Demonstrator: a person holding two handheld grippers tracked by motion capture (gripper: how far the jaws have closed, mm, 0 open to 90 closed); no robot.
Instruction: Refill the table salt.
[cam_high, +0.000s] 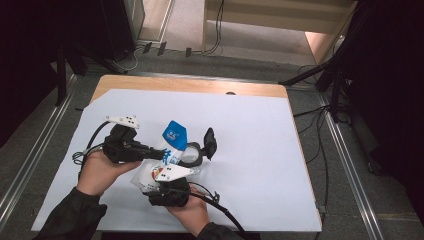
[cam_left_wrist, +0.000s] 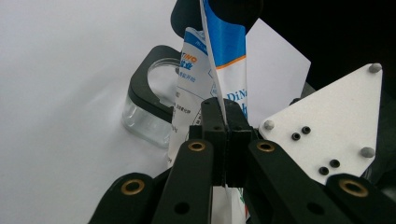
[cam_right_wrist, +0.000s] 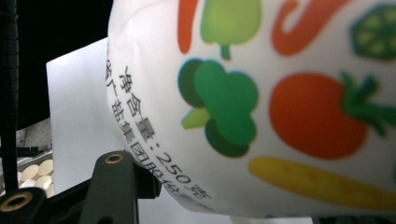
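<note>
A white and blue bag printed with vegetables is held above the white sheet between both grippers. My left gripper comes from the left and is shut on the bag's thin blue-and-white edge, as the left gripper view shows. My right gripper comes from below and clamps the bulging lower part. In the right gripper view one jaw shows at the lower left and the other is hidden behind the bag. A glass jar with a black rim stands just right of the bag, its black lid flipped up.
A white sheet covers most of the wooden table. The right gripper's pale three-cornered plate sits close beside my left jaws. Cables and dark stands lie on the floor beyond the table's far and right edges.
</note>
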